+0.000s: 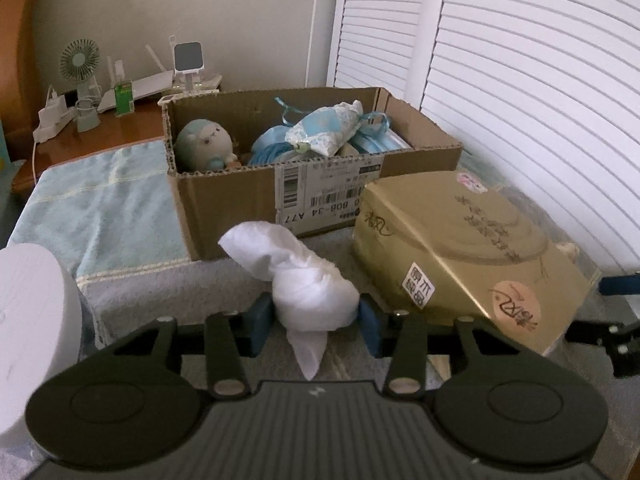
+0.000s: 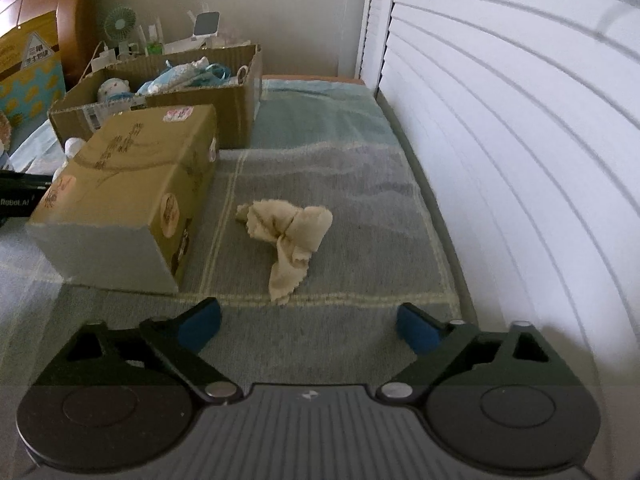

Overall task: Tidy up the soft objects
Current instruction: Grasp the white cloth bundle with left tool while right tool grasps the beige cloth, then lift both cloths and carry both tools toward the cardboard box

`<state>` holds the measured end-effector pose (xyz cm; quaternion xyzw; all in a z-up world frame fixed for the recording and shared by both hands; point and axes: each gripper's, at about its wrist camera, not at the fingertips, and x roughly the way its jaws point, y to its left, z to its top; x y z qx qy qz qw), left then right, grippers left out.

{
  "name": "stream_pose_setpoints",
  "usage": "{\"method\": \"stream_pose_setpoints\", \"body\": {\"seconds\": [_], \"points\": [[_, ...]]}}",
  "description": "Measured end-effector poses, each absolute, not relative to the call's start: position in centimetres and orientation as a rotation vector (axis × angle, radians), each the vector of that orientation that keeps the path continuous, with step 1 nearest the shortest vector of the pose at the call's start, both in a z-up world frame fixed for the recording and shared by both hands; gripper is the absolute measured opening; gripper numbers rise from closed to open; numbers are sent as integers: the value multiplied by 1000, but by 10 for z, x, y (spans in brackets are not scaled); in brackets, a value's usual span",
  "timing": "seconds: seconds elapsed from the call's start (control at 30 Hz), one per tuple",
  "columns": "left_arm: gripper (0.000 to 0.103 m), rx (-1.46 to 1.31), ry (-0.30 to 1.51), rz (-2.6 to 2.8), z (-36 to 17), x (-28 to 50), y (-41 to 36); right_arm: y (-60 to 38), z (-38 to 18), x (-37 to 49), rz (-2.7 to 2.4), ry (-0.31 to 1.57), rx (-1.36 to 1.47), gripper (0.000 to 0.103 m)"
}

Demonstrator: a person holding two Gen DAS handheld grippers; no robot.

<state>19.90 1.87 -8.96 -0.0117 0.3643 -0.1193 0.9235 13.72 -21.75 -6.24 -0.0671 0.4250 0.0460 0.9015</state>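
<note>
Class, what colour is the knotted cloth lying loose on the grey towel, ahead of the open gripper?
Beige, or light tan: the knotted cloth shows best in the right wrist view.

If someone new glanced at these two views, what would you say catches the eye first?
Probably the knotted white cloth bundle squeezed in the left gripper, right in front of the open cardboard box already holding a round plush toy and blue fabrics. Next, the gold box beside it, and in the right wrist view the crumpled beige cloth lying alone on the grey blanket, ahead of the open right gripper.

Matt corrugated cardboard box [image 1: 236, 196], glossy gold carton [image 1: 460, 248], soft white cloth bundle [image 1: 308, 280].
</note>
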Motion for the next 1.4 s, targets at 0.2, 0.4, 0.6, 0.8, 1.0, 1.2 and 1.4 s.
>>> {"method": "stream_pose_setpoints", "body": {"seconds": [0.2,0.4,0.6,0.8,1.0,1.2,1.4], "points": [[45,-30,747,-244,-90,200,18,-216,-61,151,107,858,-162,79],[45,-33,752,-243,-89,201,20,-212,-62,167,127,843,-168,75],[44,-35,754,-244,-89,202,20,-211,-63,173,127,827,-165,64],[43,-35,756,-244,-88,201,20,-211,-62,176,139,818,-148,44],[42,-28,758,-242,-86,199,21,-211,-59,172,131,822,-144,41],[43,-21,761,-236,-83,192,24,-213,-56,163,119,831,-138,41],[45,-23,763,-215,-84,193,25,-214,-58,165,109,831,-136,46]]}}
